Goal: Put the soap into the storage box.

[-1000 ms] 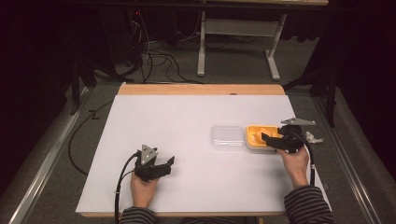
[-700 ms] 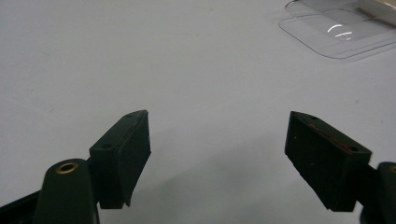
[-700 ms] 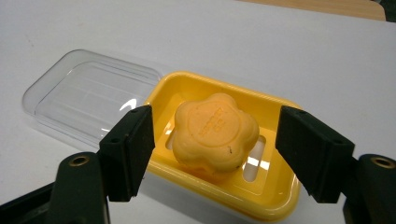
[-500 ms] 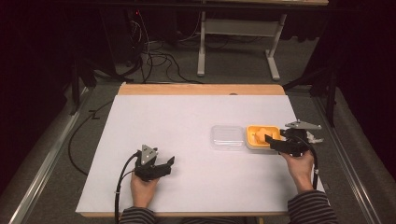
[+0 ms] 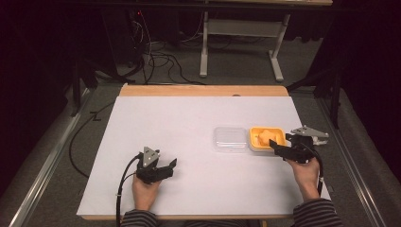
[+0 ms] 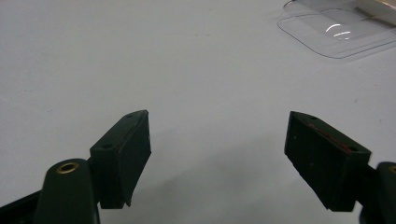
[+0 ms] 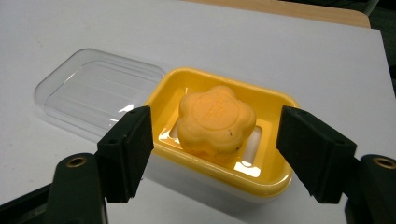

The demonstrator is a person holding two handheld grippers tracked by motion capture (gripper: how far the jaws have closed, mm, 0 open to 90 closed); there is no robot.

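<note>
Right claw (image 7: 215, 154) has just been opening; its jaws now straddle the yellow plastic soap dish (image 7: 275, 179), not gripping. Flower-shaped orange soap (image 7: 215, 120) sits inside, released. Left claw (image 6: 217, 158) open, empty, on white tabletop (image 5: 189, 123).

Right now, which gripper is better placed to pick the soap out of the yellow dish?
Right. The right gripper sits at the yellow dish, jaws open either side of the flower-shaped soap. The left gripper rests far across the table.

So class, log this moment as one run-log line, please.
right gripper: open, jaws just opening, by soap in yellow dish | left gripper: open | clear lid: beside dish
</note>
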